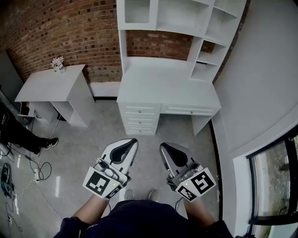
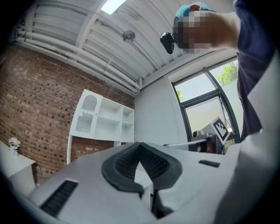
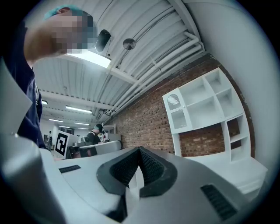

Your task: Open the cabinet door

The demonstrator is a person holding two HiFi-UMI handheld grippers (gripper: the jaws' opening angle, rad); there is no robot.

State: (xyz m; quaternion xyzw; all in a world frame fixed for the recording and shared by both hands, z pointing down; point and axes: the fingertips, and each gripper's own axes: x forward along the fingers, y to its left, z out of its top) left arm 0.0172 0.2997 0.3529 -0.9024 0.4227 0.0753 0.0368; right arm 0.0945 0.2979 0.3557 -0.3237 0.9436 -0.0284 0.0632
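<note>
White cabinet door (image 1: 137,10) shut, arched ribbed pane, left gripper (image 1: 133,142) and right gripper (image 1: 163,147) closed, empty

White desk (image 1: 167,88) and small table (image 1: 46,86) on grey floor (image 1: 98,135)
Desk is ahead of the left claw (image 1: 132,142); table, further left, carries a flower pot (image 1: 58,64); cables (image 1: 39,173) lie on the floor.

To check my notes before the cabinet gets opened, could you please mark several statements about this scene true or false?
1. The left gripper and the right gripper are both shut and empty. True.
2. The left gripper touches the desk. False: it is held well short of it.
3. Flowers stand on the side table. True.
4. The drawers are pulled out. False: all are pushed in.
</note>
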